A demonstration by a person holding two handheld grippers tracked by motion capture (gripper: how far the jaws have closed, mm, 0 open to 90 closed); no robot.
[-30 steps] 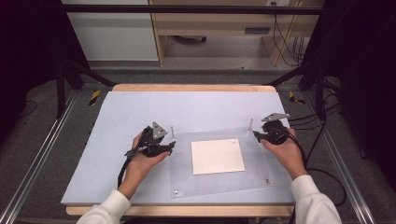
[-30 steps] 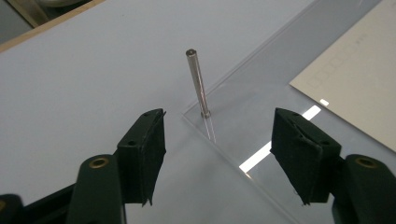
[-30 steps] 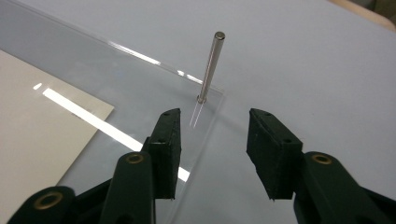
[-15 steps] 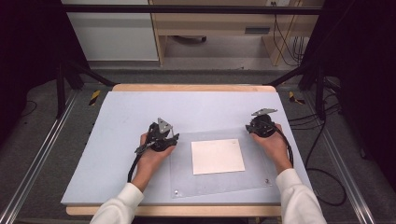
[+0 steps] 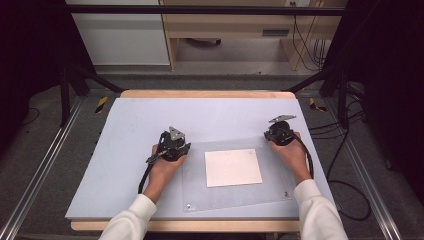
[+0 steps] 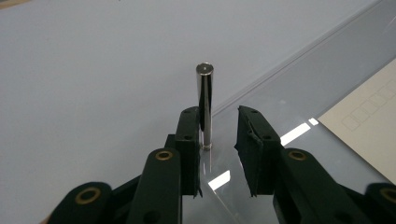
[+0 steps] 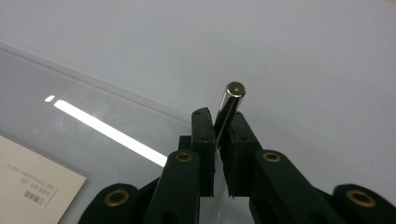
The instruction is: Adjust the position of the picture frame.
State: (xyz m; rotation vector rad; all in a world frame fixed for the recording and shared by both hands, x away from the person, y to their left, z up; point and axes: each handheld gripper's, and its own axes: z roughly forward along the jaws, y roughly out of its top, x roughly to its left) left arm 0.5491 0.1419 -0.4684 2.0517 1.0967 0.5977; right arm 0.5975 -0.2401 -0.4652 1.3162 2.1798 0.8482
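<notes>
Pale blue table top (image 5: 125,150), seemingly matte

Polished metal pins (image 6: 204,105) – mirror-glossy, clear glossy acrylic sheet (image 5: 270,192), matt paper card (image 5: 233,167)

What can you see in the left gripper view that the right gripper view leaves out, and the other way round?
The left gripper view has the left gripper with a gap between its jaws: one jaw touches an upright metal pin, the other stands apart from it. Its jaws have just been closing. The right gripper view has the right gripper clamped on its own, tilted metal peg, and small print on the card. Both show the clear plastic sheet, the white card lying under it and the pale blue tabletop.
</notes>
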